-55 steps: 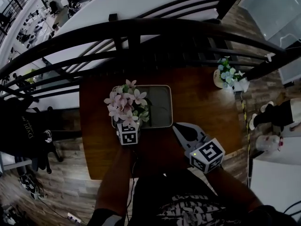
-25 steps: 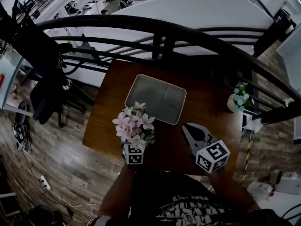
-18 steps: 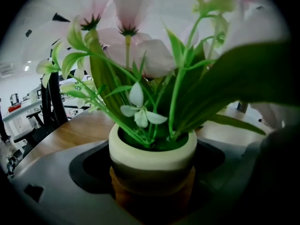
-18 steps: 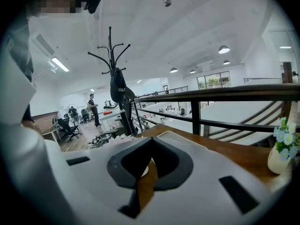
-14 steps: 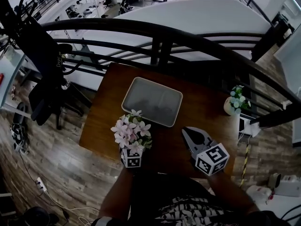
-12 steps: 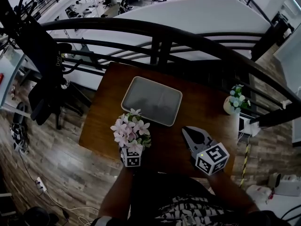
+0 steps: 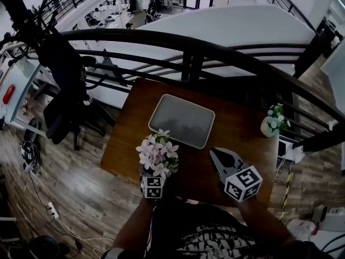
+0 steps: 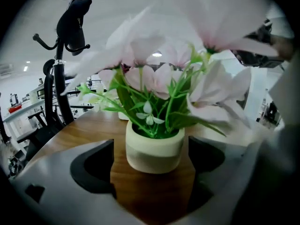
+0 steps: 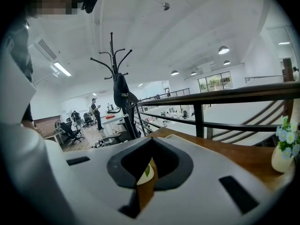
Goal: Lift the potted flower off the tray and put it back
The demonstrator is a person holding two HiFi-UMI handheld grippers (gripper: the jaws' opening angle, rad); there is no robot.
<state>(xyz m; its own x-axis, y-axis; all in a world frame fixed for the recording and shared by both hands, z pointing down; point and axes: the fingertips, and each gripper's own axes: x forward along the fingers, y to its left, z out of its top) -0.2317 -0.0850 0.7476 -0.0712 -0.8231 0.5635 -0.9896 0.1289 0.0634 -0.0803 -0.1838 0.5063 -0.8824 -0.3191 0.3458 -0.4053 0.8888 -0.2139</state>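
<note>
**A:** Where is everything on the worktop (image 7: 237, 139)?

**B:** The tray (image 7: 181, 120) lies toward the far edge. The potted flower (image 7: 158, 156) is off it, standing on the bare wood by the near edge, towards the left corner.

**A:** And the tongs?

**B:** The left tongs (image 8: 151, 153) are spread either side of the pot, with a narrow gap on each side. The right tongs (image 7: 214, 154) are closed to a thin slit with nothing in them, near the near edge. A small vase of blue flowers (image 7: 272, 124) sits at the right edge.
</note>
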